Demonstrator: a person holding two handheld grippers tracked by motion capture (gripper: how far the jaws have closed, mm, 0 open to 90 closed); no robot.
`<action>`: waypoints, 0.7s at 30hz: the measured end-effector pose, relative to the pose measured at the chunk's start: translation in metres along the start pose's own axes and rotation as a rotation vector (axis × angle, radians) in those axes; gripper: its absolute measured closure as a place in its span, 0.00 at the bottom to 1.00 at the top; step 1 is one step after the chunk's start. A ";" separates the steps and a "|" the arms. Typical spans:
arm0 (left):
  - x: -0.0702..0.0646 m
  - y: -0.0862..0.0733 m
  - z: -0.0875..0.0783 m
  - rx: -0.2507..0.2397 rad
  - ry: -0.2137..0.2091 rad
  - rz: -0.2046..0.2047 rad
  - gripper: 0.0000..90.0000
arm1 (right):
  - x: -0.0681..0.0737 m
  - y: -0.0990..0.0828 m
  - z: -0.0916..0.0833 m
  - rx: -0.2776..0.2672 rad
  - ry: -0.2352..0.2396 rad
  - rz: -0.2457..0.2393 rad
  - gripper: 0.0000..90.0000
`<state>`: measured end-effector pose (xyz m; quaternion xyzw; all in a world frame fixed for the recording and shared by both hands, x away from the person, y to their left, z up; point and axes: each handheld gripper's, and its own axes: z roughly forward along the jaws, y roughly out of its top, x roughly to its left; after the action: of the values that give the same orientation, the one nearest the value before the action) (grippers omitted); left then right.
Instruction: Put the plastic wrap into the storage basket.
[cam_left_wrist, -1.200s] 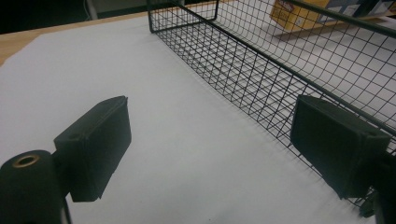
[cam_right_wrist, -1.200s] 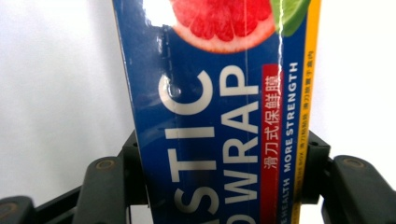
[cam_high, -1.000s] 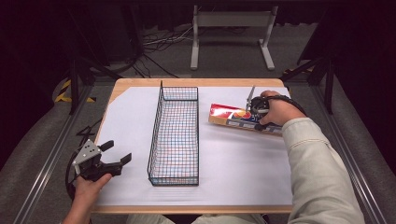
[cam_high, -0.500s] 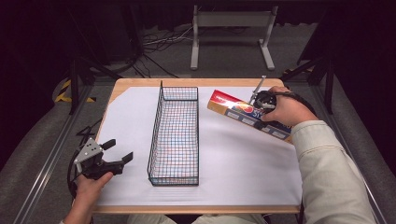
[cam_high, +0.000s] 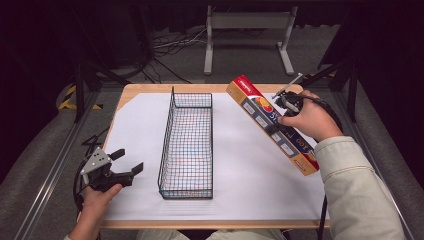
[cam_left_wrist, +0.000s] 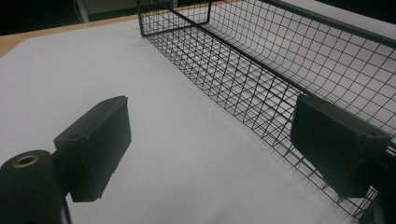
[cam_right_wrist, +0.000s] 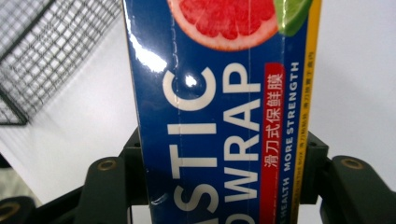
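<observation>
A long blue, red and yellow plastic wrap box (cam_high: 272, 123) hangs tilted above the table's right side, far end higher. My right gripper (cam_high: 285, 116) is shut on its middle. In the right gripper view the box (cam_right_wrist: 224, 107) runs up between both jaws, with a grapefruit picture at its top. A black wire basket (cam_high: 187, 145) stands lengthwise at the table's middle. Near the front left corner my left gripper (cam_high: 129, 162) is open and holds nothing, pointing toward the basket. In the left gripper view the basket (cam_left_wrist: 289, 60) stretches away on the right, its near corner behind the right jaw.
White paper (cam_high: 250, 170) covers the wooden table (cam_high: 150, 88). A metal stand (cam_high: 247, 37) and cables (cam_high: 170, 45) lie on the floor beyond the far edge. A sleeve (cam_high: 357, 195) crosses the front right corner.
My right gripper has lifted the box off the table and swung it to a steeper diagonal, far end raised. The left gripper has hardly moved.
</observation>
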<state>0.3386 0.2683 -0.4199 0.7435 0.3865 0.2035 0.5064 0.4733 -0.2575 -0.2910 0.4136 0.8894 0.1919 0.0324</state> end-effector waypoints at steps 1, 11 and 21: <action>0.000 0.000 0.000 0.000 -0.001 0.000 0.15 | 0.003 0.000 -0.001 -0.013 -0.012 0.016 0.46; 0.000 0.000 0.000 -0.002 0.001 -0.001 0.15 | 0.025 0.002 -0.004 -0.167 -0.017 0.254 0.47; 0.001 0.003 0.004 -0.020 -0.021 -0.004 0.15 | 0.047 0.008 0.000 -0.304 -0.051 0.455 0.47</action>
<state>0.3430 0.2666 -0.4190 0.7397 0.3808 0.1983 0.5182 0.4482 -0.2178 -0.2837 0.5978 0.7335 0.3150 0.0726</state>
